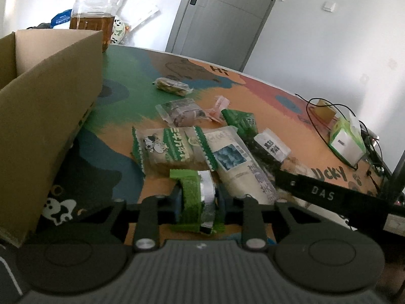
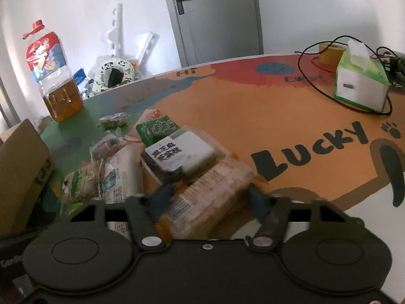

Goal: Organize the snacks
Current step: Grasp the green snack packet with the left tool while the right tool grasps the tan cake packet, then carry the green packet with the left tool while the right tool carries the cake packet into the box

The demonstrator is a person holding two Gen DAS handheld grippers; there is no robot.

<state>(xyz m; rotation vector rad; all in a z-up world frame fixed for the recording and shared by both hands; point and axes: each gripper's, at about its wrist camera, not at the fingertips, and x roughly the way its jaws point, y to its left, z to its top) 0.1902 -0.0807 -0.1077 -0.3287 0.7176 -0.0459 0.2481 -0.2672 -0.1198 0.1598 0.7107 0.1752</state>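
Left gripper (image 1: 198, 202) is pointing downward over the table's near edge, its blue pads pressing both sides of a small green packet (image 1: 196, 197). Right gripper (image 2: 207, 197) is angling down likewise, jaws straddling an orange-wrapped pack (image 2: 210, 195).

Snack packets (image 1: 177, 149) heaped mid-table (image 2: 253, 116); cardboard box (image 1: 50, 116) set left; oil bottle (image 2: 58, 86) behind box; tissue box (image 2: 359, 83) far right.

Green-and-silver snack packet (image 1: 198, 197), plain brown cardboard box (image 1: 50, 116), orange, green and blue cartoon-painted table (image 2: 253, 116), green-and-white tissue box (image 2: 360, 86), amber oil bottle (image 2: 59, 88)
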